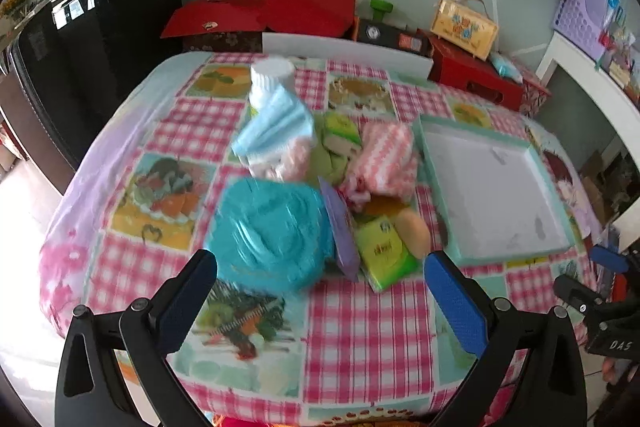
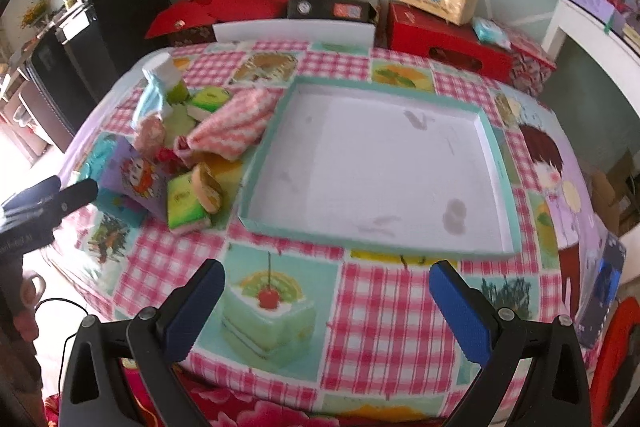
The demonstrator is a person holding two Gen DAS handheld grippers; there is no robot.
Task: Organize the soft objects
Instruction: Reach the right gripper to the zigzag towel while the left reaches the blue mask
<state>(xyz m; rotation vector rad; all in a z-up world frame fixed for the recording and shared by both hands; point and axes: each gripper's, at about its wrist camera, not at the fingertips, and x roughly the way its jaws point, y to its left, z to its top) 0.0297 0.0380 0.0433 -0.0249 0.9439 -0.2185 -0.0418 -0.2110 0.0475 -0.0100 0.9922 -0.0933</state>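
Right now both my left gripper (image 1: 320, 277) and right gripper (image 2: 326, 287) hang with jaws spread and empty above the worktop (image 2: 380, 307), the soft pile (image 1: 332, 163) heaped just left of the bare tray (image 2: 276, 223). Grabbing into that tangle, I could drag neighbours along or knock over the bottle (image 1: 268, 79) behind it.

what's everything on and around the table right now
tray: 1, teal rim, white inside, nothing in it, table's right half
pink-white cloth: 1, left of tray
teal bundle: 1, pile's near left
green packet: 1, pile's front
purple card: 1, upright beside packet
blue striped cloth: 1, pile's back
white-capped bottle: 1, behind pile
red boxes: several, behind table
left claw: open, facing pile
right claw: open, facing tray
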